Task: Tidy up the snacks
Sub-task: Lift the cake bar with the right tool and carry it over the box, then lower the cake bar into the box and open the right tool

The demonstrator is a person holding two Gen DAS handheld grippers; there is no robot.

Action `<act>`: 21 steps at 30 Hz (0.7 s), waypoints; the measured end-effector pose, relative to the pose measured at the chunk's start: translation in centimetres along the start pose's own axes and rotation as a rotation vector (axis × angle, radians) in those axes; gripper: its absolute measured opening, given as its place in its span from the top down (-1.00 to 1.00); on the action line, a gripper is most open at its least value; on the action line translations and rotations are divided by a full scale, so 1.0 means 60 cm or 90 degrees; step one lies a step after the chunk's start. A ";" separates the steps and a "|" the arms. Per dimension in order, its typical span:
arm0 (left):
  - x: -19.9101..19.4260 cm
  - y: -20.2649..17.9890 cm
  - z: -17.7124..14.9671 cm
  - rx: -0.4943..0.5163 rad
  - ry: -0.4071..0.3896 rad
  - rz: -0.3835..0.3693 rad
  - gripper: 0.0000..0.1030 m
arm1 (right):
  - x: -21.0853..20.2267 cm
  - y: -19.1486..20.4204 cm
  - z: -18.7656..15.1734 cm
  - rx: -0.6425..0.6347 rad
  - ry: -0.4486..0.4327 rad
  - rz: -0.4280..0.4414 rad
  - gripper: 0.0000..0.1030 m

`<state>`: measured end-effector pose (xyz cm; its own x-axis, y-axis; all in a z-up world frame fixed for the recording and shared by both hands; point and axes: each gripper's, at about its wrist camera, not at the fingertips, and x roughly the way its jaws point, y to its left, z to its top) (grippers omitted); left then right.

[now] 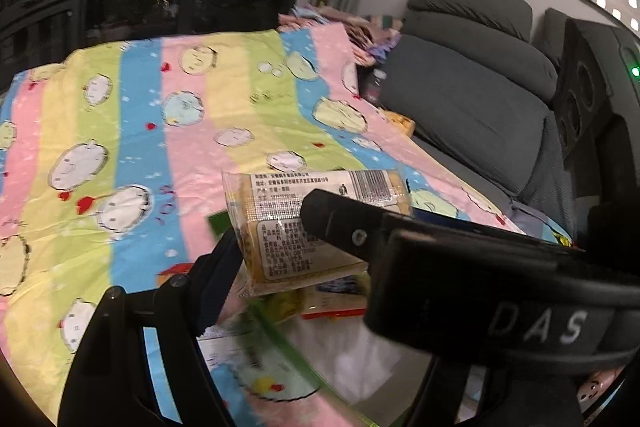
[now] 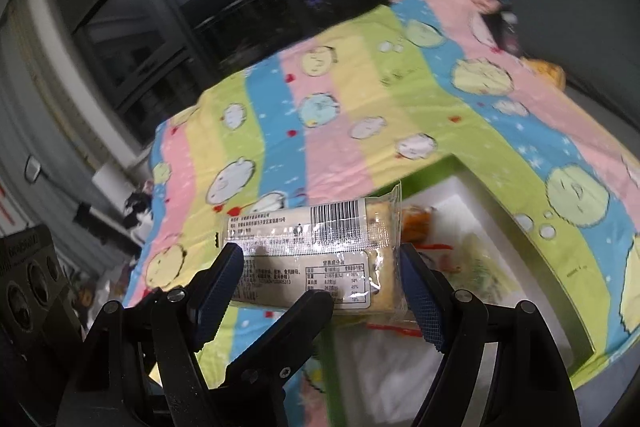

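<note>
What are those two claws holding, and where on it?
Both grip one wrapped cake bar: right gripper across its two ends, left gripper across its middle.

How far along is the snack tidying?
Some packets already lie in the green-rimmed box. The right claw holds a wrapped cake by it, not yet in. A yellow packet sits out on the blanket.

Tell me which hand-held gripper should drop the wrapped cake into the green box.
Right. The right hand-held gripper has its pads on either end of the wrapped cake, just above the green box; the left grips it too.
</note>
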<state>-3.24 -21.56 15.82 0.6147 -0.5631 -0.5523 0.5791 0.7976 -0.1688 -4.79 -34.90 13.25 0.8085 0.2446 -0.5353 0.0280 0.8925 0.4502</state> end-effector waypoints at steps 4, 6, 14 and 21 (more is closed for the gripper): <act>0.036 -0.015 0.001 0.011 0.027 -0.019 -0.43 | 0.009 -0.040 0.004 0.033 0.014 -0.018 -0.56; 0.054 -0.019 0.001 0.012 0.043 -0.028 -0.43 | 0.016 -0.055 0.003 0.048 0.022 -0.026 -0.56; 0.106 -0.009 -0.012 -0.027 0.111 -0.070 -0.43 | 0.044 -0.091 0.001 0.085 0.057 -0.066 -0.56; 0.139 0.002 -0.024 -0.059 0.157 -0.083 -0.43 | 0.074 -0.110 -0.003 0.103 0.092 -0.082 -0.56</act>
<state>1.20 -25.86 10.04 0.3831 -0.6023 -0.7003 0.5867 0.7443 -0.3192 -1.50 -39.62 7.81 0.7004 0.1941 -0.6868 0.2286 0.8506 0.4735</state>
